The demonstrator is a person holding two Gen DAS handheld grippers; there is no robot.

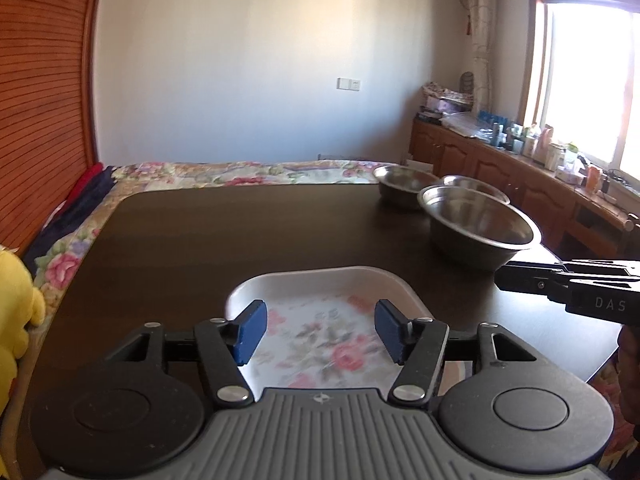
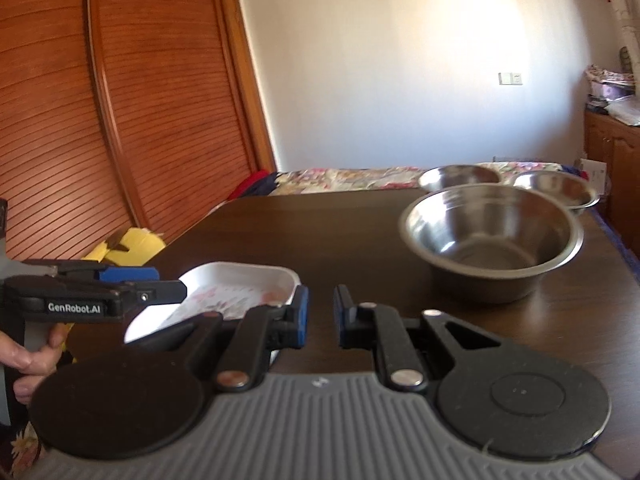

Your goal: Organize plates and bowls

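Note:
A white squarish plate [image 1: 320,276] with a pink flower pattern lies on the dark table [image 1: 200,240], near its front edge. My left gripper [image 1: 320,330] is open, its blue pads spread wide above the plate with nothing between them. Three steel bowls stand to the right: a large one [image 1: 480,232] in front and two smaller ones [image 1: 404,184] [image 1: 476,188] behind it. In the right wrist view my right gripper [image 2: 321,316] is open by a narrow gap and empty, beside the plate [image 2: 240,292] and short of the large bowl [image 2: 492,240]. The left gripper [image 2: 172,282] reaches over the plate's left side.
A yellow plush toy [image 1: 16,300] sits off the table's left edge. A bed with a floral cover [image 1: 240,170] lies beyond the far edge. A slatted wooden wardrobe [image 2: 100,120] stands on the left, and a cluttered wooden counter [image 1: 520,152] runs under the window on the right.

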